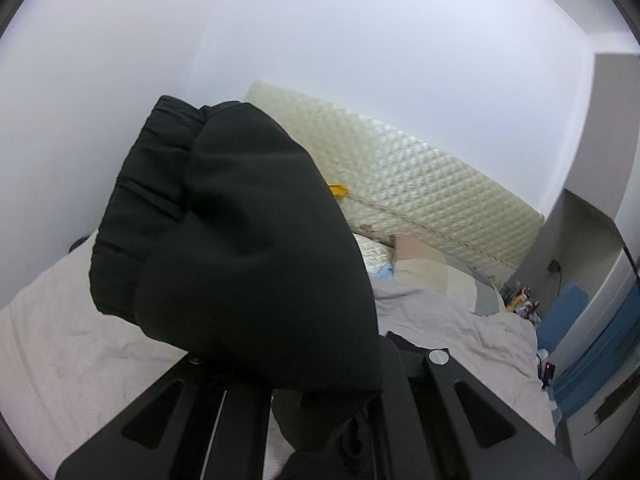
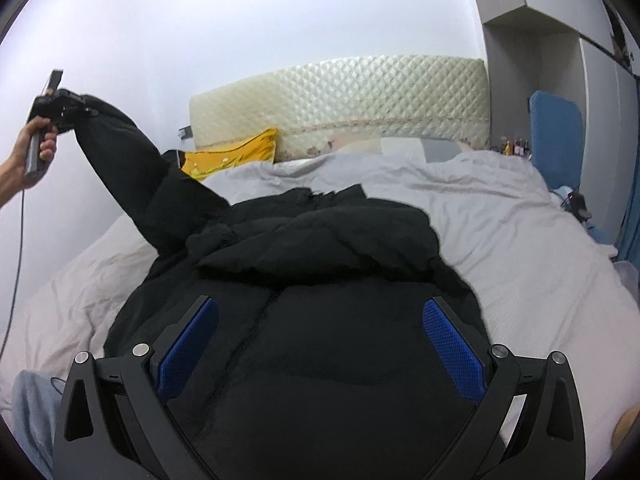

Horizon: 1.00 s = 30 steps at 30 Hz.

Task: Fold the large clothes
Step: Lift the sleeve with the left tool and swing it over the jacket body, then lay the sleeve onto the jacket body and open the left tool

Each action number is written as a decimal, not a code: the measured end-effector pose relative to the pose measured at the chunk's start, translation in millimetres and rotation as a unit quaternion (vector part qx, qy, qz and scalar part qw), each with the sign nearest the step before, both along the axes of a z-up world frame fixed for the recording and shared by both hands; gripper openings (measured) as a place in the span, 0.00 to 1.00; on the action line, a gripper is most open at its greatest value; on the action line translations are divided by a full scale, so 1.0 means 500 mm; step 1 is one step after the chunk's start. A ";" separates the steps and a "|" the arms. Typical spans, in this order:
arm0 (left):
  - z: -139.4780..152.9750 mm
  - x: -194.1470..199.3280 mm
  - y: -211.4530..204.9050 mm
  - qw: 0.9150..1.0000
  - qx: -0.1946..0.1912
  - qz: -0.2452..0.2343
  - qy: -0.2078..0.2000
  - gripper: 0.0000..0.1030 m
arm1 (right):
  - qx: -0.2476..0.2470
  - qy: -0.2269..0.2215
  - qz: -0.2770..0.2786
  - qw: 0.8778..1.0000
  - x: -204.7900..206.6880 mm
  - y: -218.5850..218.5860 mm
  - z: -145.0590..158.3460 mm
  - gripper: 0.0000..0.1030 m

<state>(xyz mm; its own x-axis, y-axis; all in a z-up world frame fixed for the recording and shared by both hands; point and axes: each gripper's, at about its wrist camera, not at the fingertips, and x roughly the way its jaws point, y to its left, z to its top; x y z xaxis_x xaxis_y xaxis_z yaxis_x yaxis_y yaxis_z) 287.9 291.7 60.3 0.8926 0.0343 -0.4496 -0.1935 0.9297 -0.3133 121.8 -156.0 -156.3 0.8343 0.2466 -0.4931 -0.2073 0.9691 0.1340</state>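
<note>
black jacket (image 2: 320, 248) sleeve cuff (image 1: 240, 240) hides clamped left gripper (image 2: 60, 106) tips; right gripper (image 2: 320, 344) spread wide.

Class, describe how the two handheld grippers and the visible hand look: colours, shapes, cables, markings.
The right gripper has black angular linkage arms with triangular cut-outs, silver round pivot bolts and blue diamond-textured pads. The left gripper, seen from the right wrist camera, is black on a grey handle, with a thin dark cable hanging below. The hand gripping it is bare, no sleeve visible.

Even soft indoor light, bright washed-out walls, fisheye bending edges, dark vignetted corners
</note>
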 end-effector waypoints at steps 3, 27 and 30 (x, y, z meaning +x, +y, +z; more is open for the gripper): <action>0.018 0.008 -0.065 1.000 0.016 -0.013 -0.005 0.04 | 0.000 -0.006 -0.006 1.000 -0.003 -0.021 0.001 1.00; -0.144 0.104 -0.626 0.977 0.088 -0.195 0.004 0.09 | 0.099 -0.049 -0.074 0.991 -0.070 -0.204 0.030 1.00; -0.204 0.127 -0.692 0.969 0.108 -0.222 0.022 0.10 | 0.105 -0.048 -0.076 0.990 -0.066 -0.210 0.028 1.00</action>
<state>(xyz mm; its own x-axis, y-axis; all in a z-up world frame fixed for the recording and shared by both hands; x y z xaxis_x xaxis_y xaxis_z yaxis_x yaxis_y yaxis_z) 351.6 -54.5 -41.6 0.8213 -0.2510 -0.5124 0.2322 0.9673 -0.1017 88.8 -261.2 -142.2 0.9105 0.2027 -0.3603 -0.0826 0.9431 0.3220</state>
